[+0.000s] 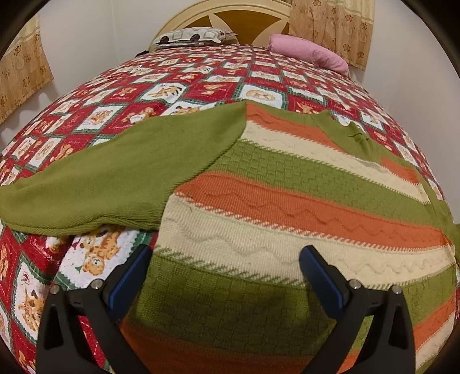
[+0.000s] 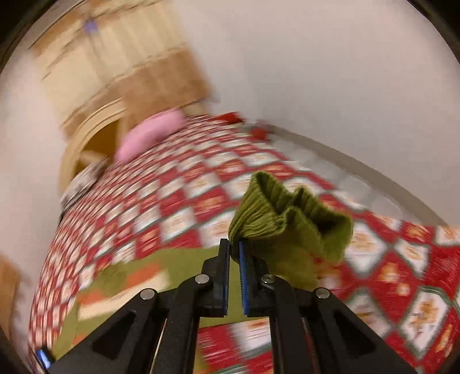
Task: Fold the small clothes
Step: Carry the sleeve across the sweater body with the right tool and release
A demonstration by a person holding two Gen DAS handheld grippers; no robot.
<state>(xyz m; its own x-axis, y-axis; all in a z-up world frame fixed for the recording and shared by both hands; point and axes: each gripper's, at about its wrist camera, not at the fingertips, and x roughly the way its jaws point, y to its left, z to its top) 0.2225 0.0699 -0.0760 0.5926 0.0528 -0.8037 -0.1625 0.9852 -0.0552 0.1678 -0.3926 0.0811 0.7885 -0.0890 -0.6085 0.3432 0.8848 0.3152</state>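
Observation:
A knitted sweater (image 1: pixel 276 201) with green, orange and cream stripes lies flat on the bed. Its plain green left sleeve (image 1: pixel 120 178) stretches out to the left. My left gripper (image 1: pixel 227 267) is open and empty, low over the sweater's lower body. My right gripper (image 2: pixel 234 244) is shut on the ribbed green cuff (image 2: pixel 287 218) of the other sleeve and holds it lifted above the bed. The right wrist view is motion-blurred; part of the sweater (image 2: pixel 129 276) shows below left.
The bed has a red, white and green patchwork cover (image 1: pixel 201 83) with animal pictures. A pink pillow (image 1: pixel 310 51) and a patterned pillow (image 1: pixel 192 36) lie by the headboard (image 1: pixel 230 17). Curtains (image 1: pixel 330 31) hang behind. A white wall (image 2: pixel 316 72) runs along the bed's far side.

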